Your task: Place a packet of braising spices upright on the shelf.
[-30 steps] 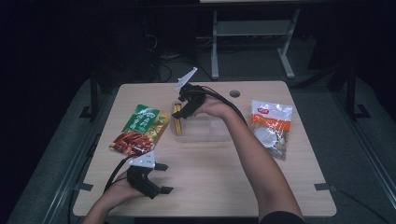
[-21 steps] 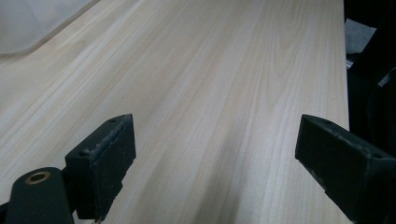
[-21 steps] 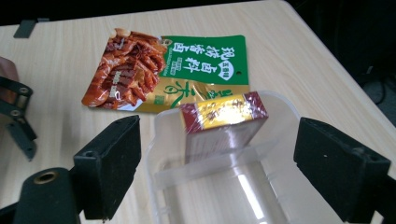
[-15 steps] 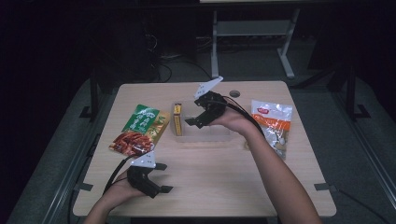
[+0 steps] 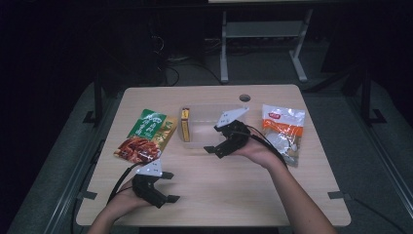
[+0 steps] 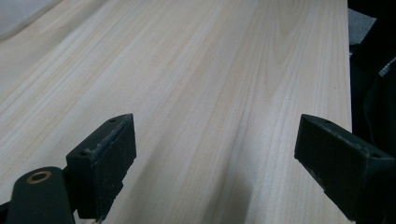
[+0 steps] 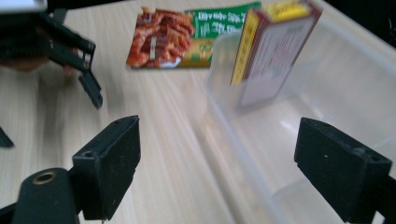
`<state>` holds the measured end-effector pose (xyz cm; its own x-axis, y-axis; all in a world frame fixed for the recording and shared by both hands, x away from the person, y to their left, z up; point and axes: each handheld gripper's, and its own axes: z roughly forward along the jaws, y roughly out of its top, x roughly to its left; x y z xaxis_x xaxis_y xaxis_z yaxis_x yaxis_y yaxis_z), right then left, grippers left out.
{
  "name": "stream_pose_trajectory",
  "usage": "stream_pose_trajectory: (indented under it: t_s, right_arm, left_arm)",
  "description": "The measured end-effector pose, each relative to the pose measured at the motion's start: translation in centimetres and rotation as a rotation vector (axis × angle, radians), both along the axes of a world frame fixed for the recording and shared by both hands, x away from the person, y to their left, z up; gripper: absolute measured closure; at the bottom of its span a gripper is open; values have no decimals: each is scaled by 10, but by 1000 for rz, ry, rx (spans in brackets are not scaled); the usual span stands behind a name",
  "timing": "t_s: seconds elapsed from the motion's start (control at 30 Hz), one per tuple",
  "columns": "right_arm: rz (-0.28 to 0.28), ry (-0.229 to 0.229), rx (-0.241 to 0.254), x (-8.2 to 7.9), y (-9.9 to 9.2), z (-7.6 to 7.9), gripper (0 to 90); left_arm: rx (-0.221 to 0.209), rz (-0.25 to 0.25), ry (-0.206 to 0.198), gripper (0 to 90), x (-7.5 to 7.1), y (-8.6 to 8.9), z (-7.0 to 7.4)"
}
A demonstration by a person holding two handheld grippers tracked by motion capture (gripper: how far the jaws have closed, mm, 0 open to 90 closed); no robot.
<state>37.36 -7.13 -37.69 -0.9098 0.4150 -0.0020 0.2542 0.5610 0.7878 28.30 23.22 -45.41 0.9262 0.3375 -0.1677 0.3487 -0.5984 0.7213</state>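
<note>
Clear plastic tub [image 7: 299,116], matt wood table [image 6: 210,70] — glossy pouch [image 5: 146,136]

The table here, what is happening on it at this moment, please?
A person works at the wooden table with a gripper in each hand. The right gripper is open and empty beside the clear plastic container, where a yellow box stands at one end. The left gripper, open too, rests near the table's front edge. A green snack packet lies left of the container, and a clear bag with an orange label lies to its right.
</note>
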Motion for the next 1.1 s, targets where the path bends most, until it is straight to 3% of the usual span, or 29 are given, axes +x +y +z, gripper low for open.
stream_pose_trajectory:
  t_s: [0.03,0.17,0.23,0.37,0.43,0.6,0.67,0.8,0.87,0.9,1.07,1.1]
  right_arm:
    - [-3,12,-9,-5,-3,-9,143]
    - [-11,12,-21,-16,-8,-14,143]
    - [-18,24,-10,-23,-12,-16,142]
    - [-29,59,33,-37,-21,-20,144]
    - [-38,49,32,-47,-27,-24,145]
    - [-52,54,26,-56,-34,-33,145]
    - [-67,39,1,-59,-36,-37,148]
    - [-93,69,-18,-64,-47,-47,146]
    - [-106,66,-15,-67,-50,-49,147]
    - [-110,99,-9,-70,-54,-53,139]
    - [-125,85,-6,-80,-61,-55,142]
    - [-148,80,-3,-84,-64,-55,142]
  left_arm:
    - [-1,5,9,122,-1,0,0]
    - [-2,9,-3,123,-2,1,2]
    - [1,7,-18,124,0,2,3]
    - [-4,23,-10,125,0,2,2]
    - [-3,27,-12,125,0,2,3]
    - [2,35,-13,125,0,2,4]
    - [2,40,-11,125,1,2,4]
    - [10,48,-14,125,0,4,4]
    - [16,55,-17,125,1,5,5]
    - [16,61,-19,125,1,5,5]
    - [25,109,-34,125,5,7,8]
    - [36,117,-42,125,6,7,10]
